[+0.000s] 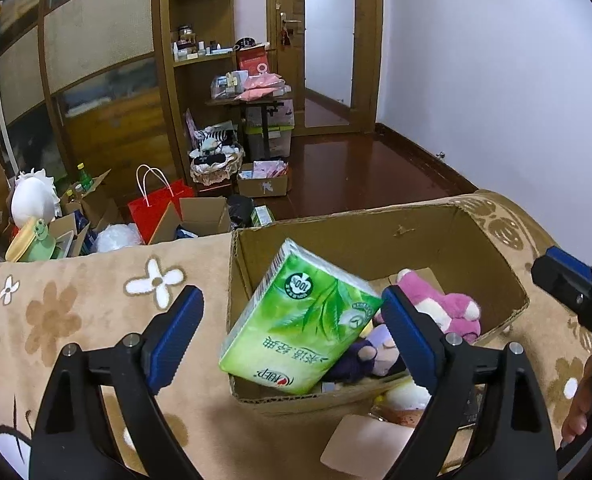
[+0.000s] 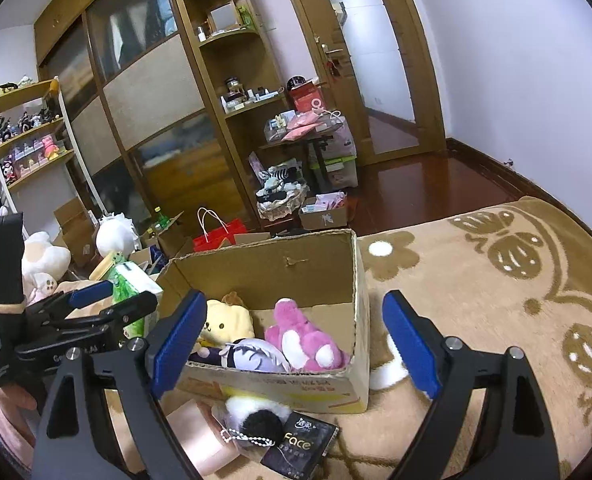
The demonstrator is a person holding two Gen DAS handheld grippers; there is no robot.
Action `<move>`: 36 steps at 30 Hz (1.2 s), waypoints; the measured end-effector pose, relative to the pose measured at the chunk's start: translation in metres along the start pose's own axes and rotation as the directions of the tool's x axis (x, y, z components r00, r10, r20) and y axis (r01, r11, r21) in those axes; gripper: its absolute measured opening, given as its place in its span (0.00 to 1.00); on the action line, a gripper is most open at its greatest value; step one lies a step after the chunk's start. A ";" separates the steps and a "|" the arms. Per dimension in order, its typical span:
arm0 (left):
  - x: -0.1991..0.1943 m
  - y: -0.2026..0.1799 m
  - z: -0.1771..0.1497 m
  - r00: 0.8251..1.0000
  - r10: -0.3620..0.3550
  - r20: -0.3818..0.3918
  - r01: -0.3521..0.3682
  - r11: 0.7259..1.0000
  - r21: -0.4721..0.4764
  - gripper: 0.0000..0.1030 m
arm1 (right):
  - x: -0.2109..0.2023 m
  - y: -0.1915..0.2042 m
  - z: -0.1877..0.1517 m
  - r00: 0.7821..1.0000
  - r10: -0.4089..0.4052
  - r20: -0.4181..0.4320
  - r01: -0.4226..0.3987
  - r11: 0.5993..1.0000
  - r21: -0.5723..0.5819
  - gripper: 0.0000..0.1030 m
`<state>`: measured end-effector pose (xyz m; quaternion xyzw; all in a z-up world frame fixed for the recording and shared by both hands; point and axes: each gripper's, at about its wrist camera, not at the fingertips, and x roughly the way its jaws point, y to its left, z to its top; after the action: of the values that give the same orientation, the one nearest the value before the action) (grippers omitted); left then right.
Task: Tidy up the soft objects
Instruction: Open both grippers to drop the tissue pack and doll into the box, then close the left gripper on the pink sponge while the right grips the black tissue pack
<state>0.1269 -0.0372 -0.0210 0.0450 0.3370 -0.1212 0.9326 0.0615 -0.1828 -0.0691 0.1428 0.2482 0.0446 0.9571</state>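
An open cardboard box (image 1: pixel 475 248) (image 2: pixel 319 256) stands on a beige flowered blanket. Inside lie a pink plush (image 1: pixel 451 304) (image 2: pixel 307 336), a purple-haired doll (image 1: pixel 375 350) (image 2: pixel 252 354) and a yellow plush (image 2: pixel 226 318). A green tissue pack (image 1: pixel 299 320) (image 2: pixel 130 280) is tilted over the box's left rim, between my left gripper's fingers but apart from both pads. My left gripper (image 1: pixel 292 320) (image 2: pixel 110 300) is open. My right gripper (image 2: pixel 292 328) is open and empty in front of the box; it also shows at the right edge of the left wrist view (image 1: pixel 567 280).
In front of the box lie a white-and-black pompom plush (image 2: pixel 256 416), a black "face" packet (image 2: pixel 299 446) and a pink pad (image 2: pixel 204 436) (image 1: pixel 363 444). Beyond the blanket's edge the floor holds a red bag (image 1: pixel 160 204), cardboard boxes, plush toys and shelves.
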 end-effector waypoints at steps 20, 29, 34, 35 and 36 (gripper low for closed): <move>-0.032 0.005 -0.021 0.998 0.043 -0.054 -0.043 0.999 -0.002 0.95 | -0.023 0.006 -0.027 0.997 -0.029 -0.073 0.029 1.000 -0.002 0.91; -0.056 0.003 -0.042 0.991 0.025 -0.133 -0.026 1.000 -0.008 0.95 | -0.033 0.011 -0.043 0.992 -0.046 -0.118 0.046 0.999 -0.001 0.91; -0.058 -0.005 -0.054 0.985 -0.012 -0.171 0.013 1.000 0.007 0.95 | -0.034 0.012 -0.048 0.990 -0.054 -0.133 0.055 0.998 0.008 0.91; -0.058 -0.007 -0.056 0.984 -0.014 -0.175 0.016 1.000 0.014 0.95 | -0.034 0.012 -0.050 0.989 -0.055 -0.137 0.057 0.998 0.012 0.91; -0.057 -0.011 -0.058 0.983 -0.017 -0.181 0.021 1.000 0.023 0.95 | -0.033 0.011 -0.051 0.988 -0.055 -0.142 0.058 0.998 0.019 0.91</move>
<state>0.0458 -0.0266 -0.0294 0.0642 0.4193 -0.1297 0.8963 0.0074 -0.1650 -0.0936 0.1433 0.3198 0.0244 0.9362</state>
